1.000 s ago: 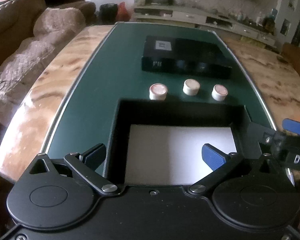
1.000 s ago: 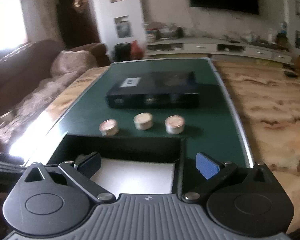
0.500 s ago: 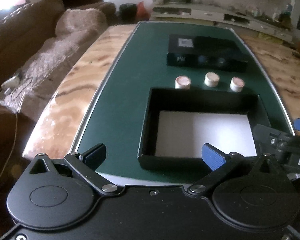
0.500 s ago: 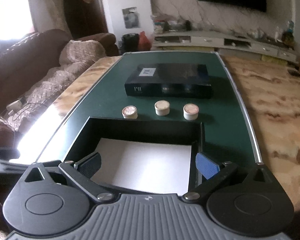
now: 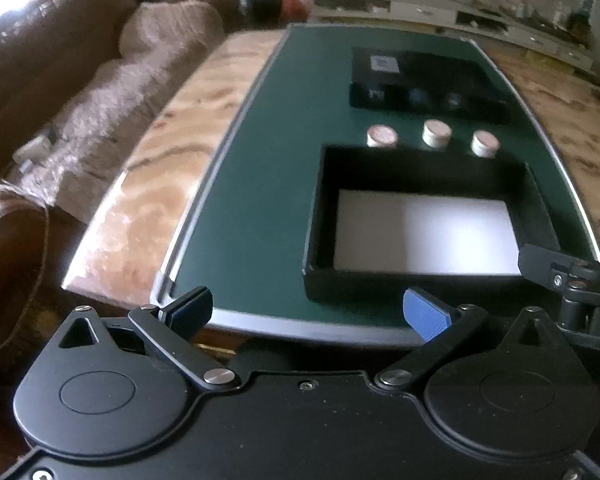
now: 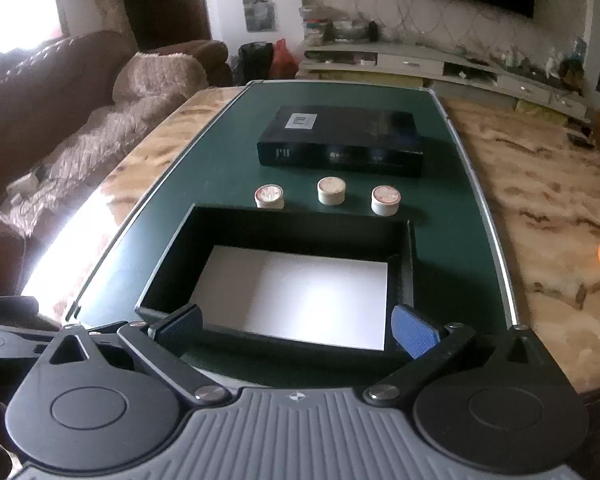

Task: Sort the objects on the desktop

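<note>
Two tongs we hold wide apart and empty, left tongs (image 5: 307,311), right tongs (image 6: 296,327), green surface (image 6: 228,176), open black tray (image 6: 276,224) nearest us, dark box (image 6: 340,142) beyond, three small round tins (image 6: 331,190) between them.

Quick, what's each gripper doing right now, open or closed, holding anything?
Left gripper: open, holding nothing, at the near edge of the green mat.
Right gripper: open, holding nothing, over the near end of the black tray.
</note>
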The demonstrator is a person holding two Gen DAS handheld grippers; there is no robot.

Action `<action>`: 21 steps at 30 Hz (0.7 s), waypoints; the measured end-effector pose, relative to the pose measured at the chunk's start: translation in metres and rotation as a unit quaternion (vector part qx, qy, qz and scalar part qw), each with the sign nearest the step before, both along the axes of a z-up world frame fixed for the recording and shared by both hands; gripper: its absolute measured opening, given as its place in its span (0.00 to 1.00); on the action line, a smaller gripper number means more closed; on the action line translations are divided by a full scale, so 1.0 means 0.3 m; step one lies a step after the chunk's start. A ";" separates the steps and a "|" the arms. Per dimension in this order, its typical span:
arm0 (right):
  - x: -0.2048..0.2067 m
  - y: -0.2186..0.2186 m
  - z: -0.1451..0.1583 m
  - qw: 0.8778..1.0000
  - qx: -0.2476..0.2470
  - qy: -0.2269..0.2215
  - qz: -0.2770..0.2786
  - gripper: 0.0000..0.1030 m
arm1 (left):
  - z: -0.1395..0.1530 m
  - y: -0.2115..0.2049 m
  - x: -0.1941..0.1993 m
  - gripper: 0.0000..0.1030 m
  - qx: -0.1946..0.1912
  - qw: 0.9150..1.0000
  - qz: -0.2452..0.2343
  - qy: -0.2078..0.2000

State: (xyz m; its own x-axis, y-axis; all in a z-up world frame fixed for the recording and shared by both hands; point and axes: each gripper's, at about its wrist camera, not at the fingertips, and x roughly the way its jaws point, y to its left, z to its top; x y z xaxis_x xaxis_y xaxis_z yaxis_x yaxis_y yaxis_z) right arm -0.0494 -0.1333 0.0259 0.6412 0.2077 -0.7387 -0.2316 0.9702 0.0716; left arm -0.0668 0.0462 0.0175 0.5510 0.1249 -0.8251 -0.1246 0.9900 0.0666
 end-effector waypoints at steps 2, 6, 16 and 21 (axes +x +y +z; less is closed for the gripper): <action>-0.011 0.000 0.002 1.000 -0.002 -0.003 0.001 1.00 | -0.004 0.001 -0.003 1.00 -0.005 1.000 -0.002 0.001; -0.004 -0.003 -0.004 1.000 0.001 0.002 -0.001 1.00 | -0.014 -0.006 0.008 1.00 0.002 1.000 -0.003 0.002; 0.024 0.000 -0.016 1.000 -0.004 0.014 -0.002 1.00 | -0.029 -0.010 0.033 1.00 0.003 1.000 -0.007 0.013; 0.045 -0.005 0.000 1.000 -0.004 0.011 -0.002 1.00 | -0.013 -0.013 0.064 1.00 0.000 1.000 -0.012 0.011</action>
